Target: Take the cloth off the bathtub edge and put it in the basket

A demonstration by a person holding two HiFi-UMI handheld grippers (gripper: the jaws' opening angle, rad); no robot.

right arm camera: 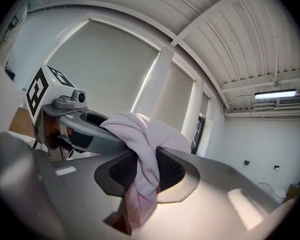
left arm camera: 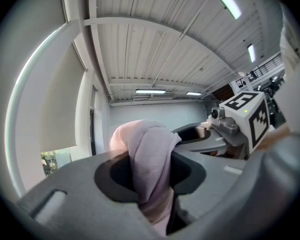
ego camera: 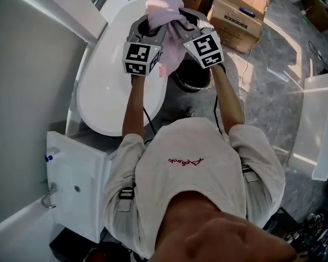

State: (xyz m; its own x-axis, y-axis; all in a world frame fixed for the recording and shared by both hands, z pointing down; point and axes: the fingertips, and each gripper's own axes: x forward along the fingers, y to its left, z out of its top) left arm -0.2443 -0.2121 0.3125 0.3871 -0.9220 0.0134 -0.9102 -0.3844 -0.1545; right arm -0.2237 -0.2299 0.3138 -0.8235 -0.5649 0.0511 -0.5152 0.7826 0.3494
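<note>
Our left gripper [ego camera: 147, 29] and right gripper [ego camera: 181, 26] each pinch a bunch of the pink cloth [ego camera: 163, 4], so we hold it lifted clear of the bathtub [ego camera: 106, 91] (two grips stop it sagging). It hangs just above the dark basket [ego camera: 194, 79], seemingly ready to lower in.

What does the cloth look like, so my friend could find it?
Find the big white bathtub. By its far end, the left gripper and right gripper meet. The cloth is the floppy pale pink bundle pinched in both, the only soft thing there.
</note>
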